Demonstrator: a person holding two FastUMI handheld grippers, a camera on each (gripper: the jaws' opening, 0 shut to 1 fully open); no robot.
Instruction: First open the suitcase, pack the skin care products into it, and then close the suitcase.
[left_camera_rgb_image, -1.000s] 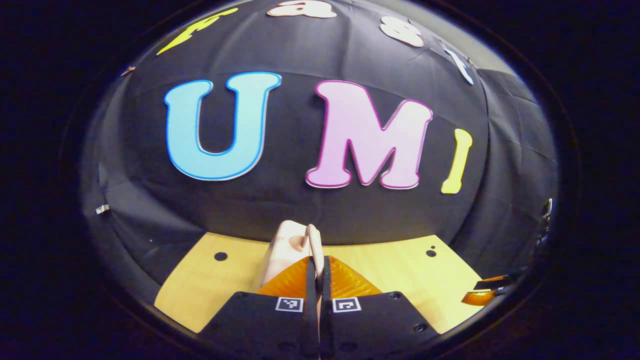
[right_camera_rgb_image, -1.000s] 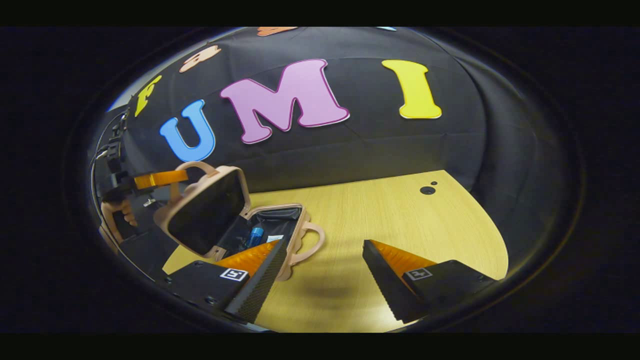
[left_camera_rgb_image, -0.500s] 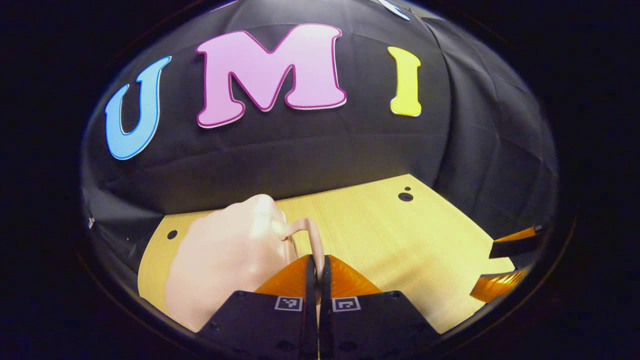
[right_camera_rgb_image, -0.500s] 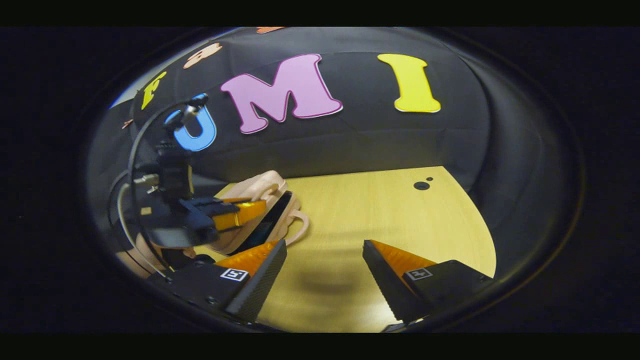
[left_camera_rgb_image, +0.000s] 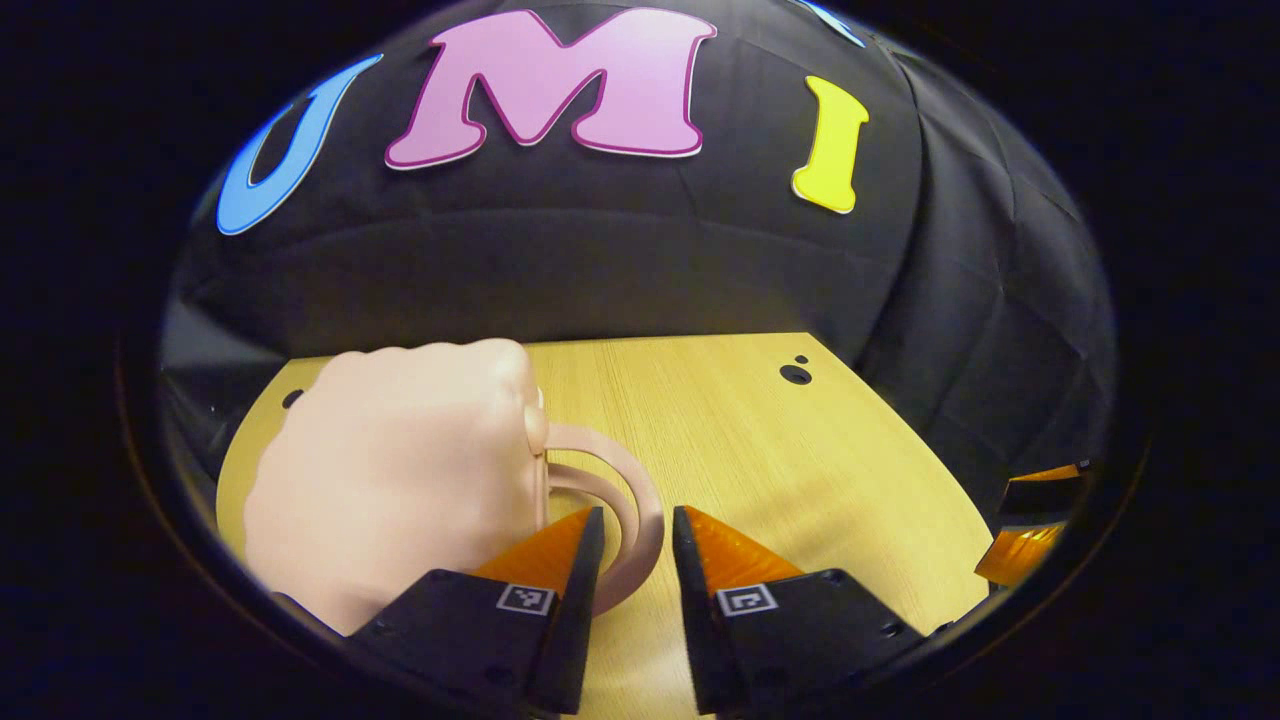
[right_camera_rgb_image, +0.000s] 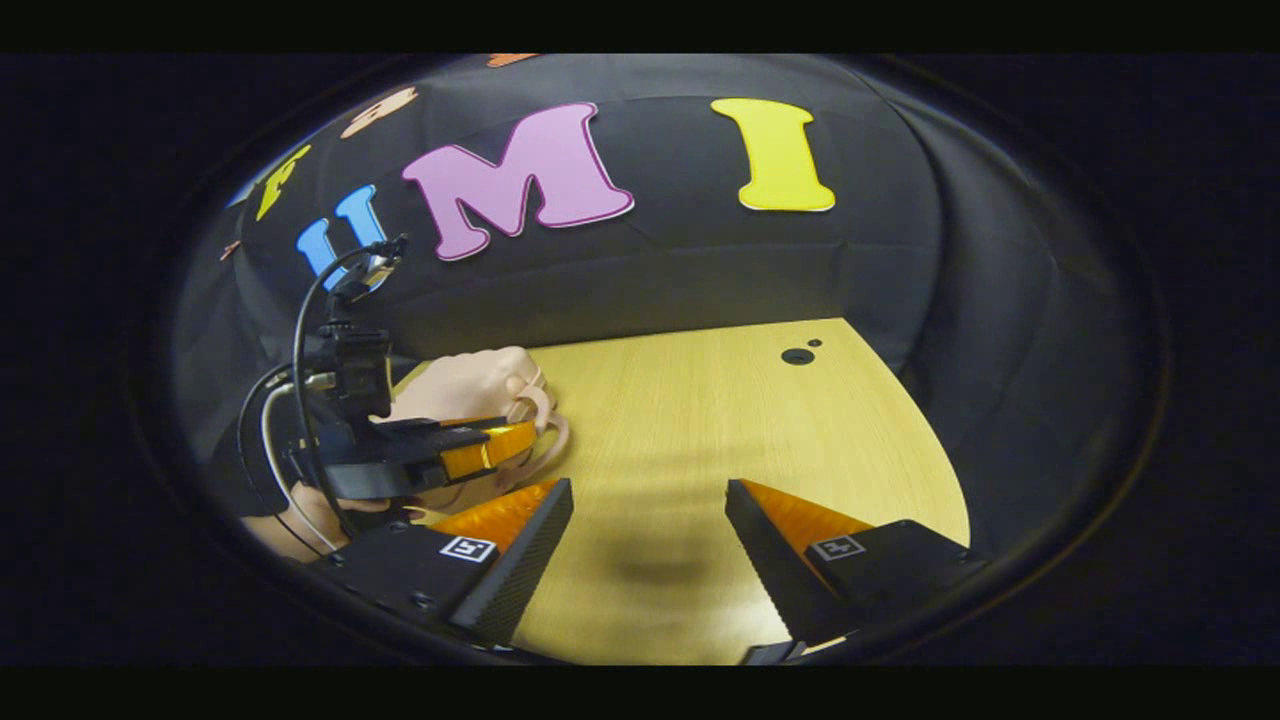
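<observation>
Left gripper view: left gripper (left_camera_rgb_image: 637, 530), fingers apart, straddles the handle (left_camera_rgb_image: 640, 500) of the suitcase (left_camera_rgb_image: 400, 480) without pressing on it. Suitcase lies shut on the surface (left_camera_rgb_image: 800, 460), lid down, handles stacked. Right gripper view: right gripper (right_camera_rgb_image: 648, 520), fingers wide apart and empty, hovers over bare surface, near the suitcase. To finish the closing cleanly, judged: draw the left gripper straight back off the handle, avoiding any snag that would lift the lid; check that the halves sit flush.

Suitcase (left_camera_rgb_image: 390, 480) lid swung down shut; left tongs (left_camera_rgb_image: 637, 535) released handle (left_camera_rgb_image: 625, 500), now parted.
</observation>
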